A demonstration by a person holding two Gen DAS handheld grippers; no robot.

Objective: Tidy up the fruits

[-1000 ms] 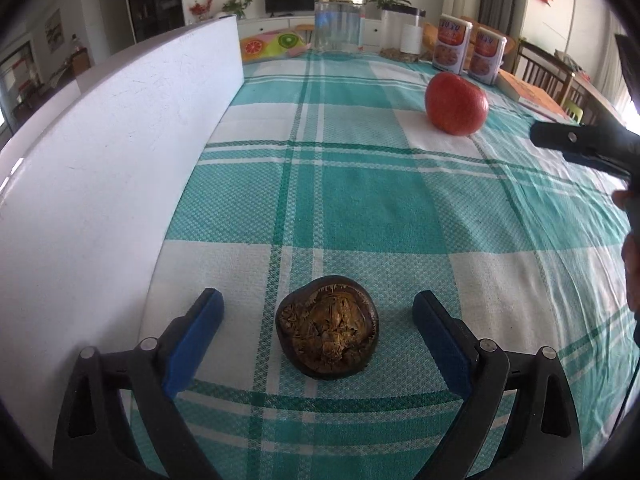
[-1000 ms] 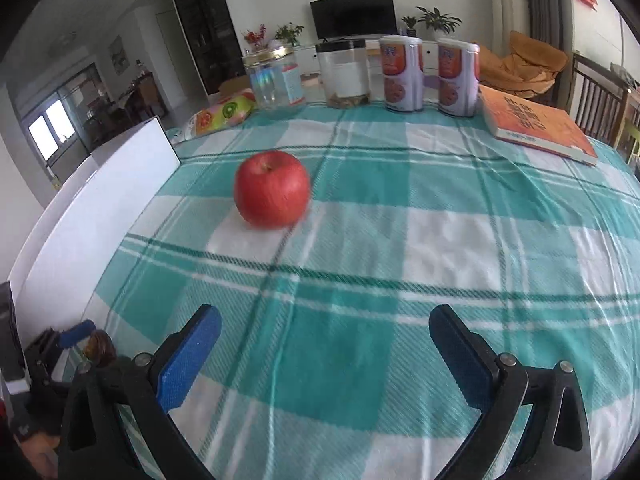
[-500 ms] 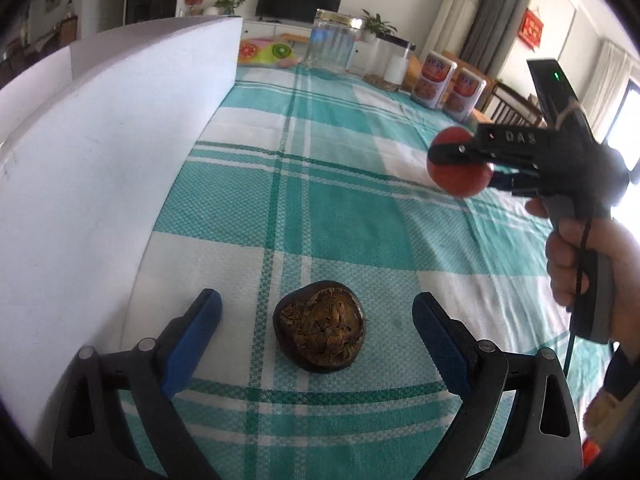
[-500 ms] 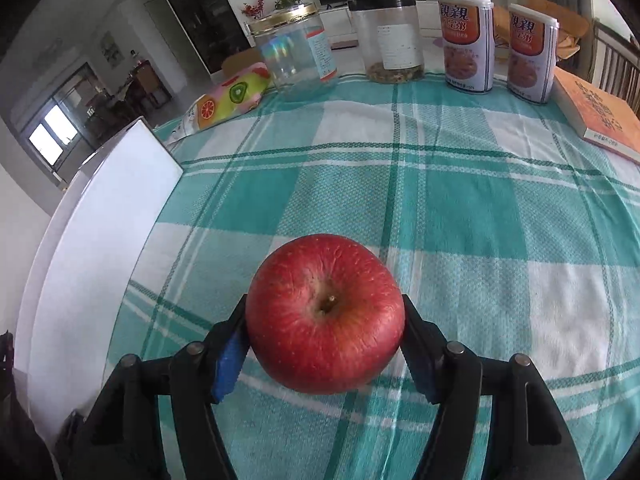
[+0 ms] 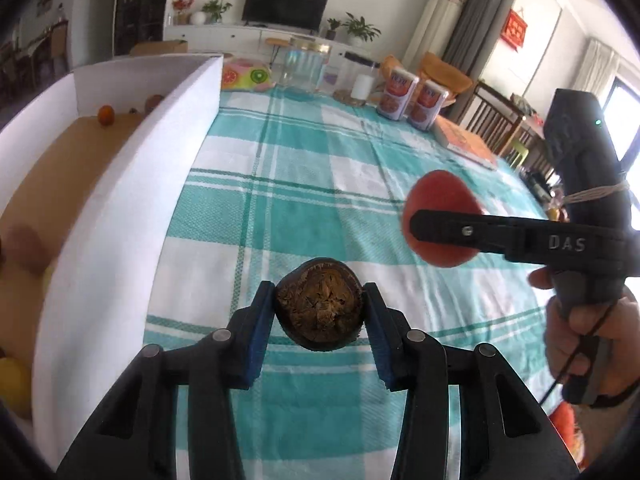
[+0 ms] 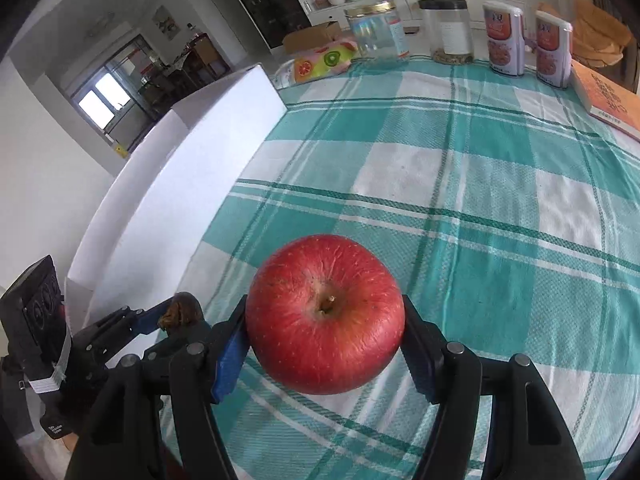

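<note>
Both jaws are clenched on fruit. Left gripper (image 5: 319, 314) pinches a dark brown, shrivelled fruit (image 5: 319, 309) between its blue pads; right gripper (image 6: 325, 334) clamps a red apple (image 6: 325, 314), stem facing the camera. Both fruits are held above the checked tablecloth (image 5: 304, 168), near its left edge, just beside the white box (image 5: 132, 216) that runs along that edge. Inside the box, several small fruits lie on the brown floor, among them an orange one (image 5: 106, 115) at the far end.

Judgement: carry-to-box step, both loads in hand, neither yet over the wall.

Risks:
- Apple is round and smooth, gripped at its widest; a tilt could let it roll out of the pads.
- The two grippers are near each other and head for the same wall; they could collide.
- Brown fruit looks soft; a hard squeeze may crush it.
- A low pass could catch the box wall and shift it.
</note>
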